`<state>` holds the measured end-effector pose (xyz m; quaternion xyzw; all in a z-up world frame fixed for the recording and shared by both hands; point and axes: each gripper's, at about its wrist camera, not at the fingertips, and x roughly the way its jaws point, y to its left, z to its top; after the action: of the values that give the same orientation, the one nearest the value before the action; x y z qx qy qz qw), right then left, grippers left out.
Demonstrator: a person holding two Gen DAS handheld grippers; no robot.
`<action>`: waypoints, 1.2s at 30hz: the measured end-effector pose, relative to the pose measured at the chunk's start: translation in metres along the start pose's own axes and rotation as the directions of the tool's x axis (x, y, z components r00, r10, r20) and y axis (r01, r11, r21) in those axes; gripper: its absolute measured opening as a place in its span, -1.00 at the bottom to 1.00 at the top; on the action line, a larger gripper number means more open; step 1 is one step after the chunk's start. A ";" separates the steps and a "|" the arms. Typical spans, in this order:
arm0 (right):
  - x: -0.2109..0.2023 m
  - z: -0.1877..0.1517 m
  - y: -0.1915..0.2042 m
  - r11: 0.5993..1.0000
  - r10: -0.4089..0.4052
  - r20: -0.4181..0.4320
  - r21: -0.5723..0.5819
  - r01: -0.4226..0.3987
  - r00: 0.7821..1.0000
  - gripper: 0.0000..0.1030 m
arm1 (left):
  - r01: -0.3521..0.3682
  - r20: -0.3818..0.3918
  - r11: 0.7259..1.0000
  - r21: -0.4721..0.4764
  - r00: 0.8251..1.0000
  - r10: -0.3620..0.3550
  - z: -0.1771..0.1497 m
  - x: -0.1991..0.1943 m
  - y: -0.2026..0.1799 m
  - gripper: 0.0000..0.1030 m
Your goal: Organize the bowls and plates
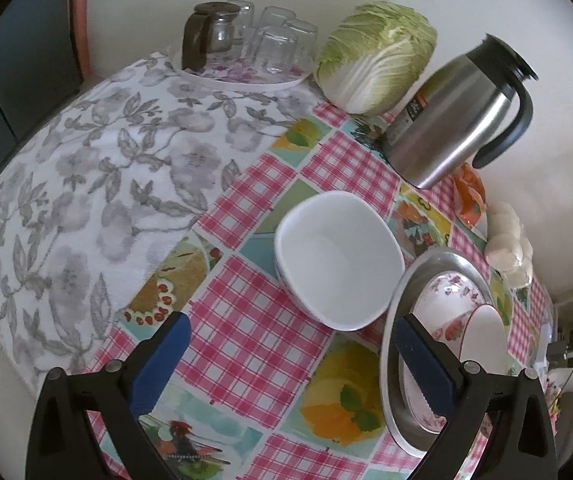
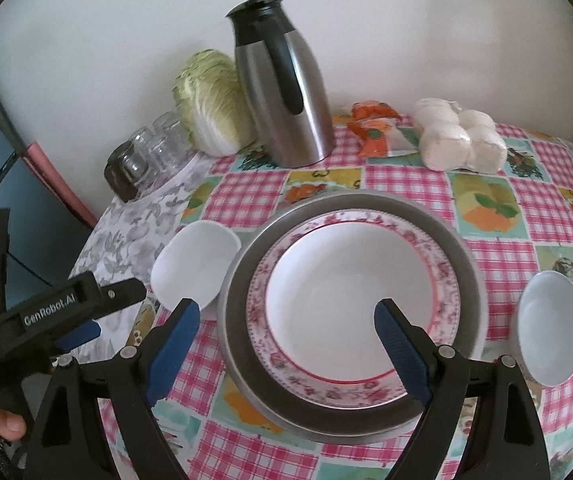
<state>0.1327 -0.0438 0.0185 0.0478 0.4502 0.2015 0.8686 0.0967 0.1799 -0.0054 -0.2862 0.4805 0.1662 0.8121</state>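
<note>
Left gripper (image 1: 286, 364) jaws apart, empty, over the bench (image 2: 486, 248). Square white bowl (image 2: 196, 266) left of the metal tray (image 2: 350, 200); floral plate (image 2: 350, 304) sits in it; round bowl (image 2: 552, 326) right. Right gripper (image 2: 286, 348) jaws wide, empty. Likely ceramic: stiff, slick, breakable, so pinch the rims.

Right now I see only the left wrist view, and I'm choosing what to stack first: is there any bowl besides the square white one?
Observer: Yes. In the right wrist view a small round white bowl sits on the tablecloth to the right of the metal tray, apart from it.
Operator: Is the right gripper carrying anything?
Observer: No. The right gripper is open above the floral plate in the tray, with nothing between its fingers.
</note>
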 end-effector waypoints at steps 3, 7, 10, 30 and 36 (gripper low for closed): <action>0.002 -0.002 0.006 1.000 0.007 0.005 -0.019 -0.007 1.000 0.74 | 0.016 -0.008 1.000 -0.020 1.000 -0.016 0.003 0.003 0.007 1.00; 0.003 -0.002 0.010 0.999 0.007 0.019 -0.037 -0.006 1.000 0.74 | 0.020 -0.008 0.999 -0.034 1.000 -0.020 0.006 0.006 0.015 1.00; 0.004 -0.001 0.013 0.999 0.018 0.021 -0.045 -0.017 1.000 0.74 | 0.024 0.000 0.998 -0.050 1.000 -0.024 0.010 0.009 0.022 1.00; 0.047 0.051 0.061 0.992 0.025 -0.165 -0.118 -0.045 0.986 0.74 | 0.117 -0.020 0.965 -0.236 0.992 -0.125 0.029 0.038 0.068 1.00; 0.075 0.070 0.077 0.975 -0.102 -0.257 -0.216 0.046 0.961 0.74 | 0.123 -0.054 0.959 -0.255 0.989 -0.141 0.031 0.051 0.074 0.98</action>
<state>0.2035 0.0627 0.0229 -0.0876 0.5407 0.2194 0.8074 0.1019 0.2572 -0.0607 -0.4239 0.4643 0.1606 0.7608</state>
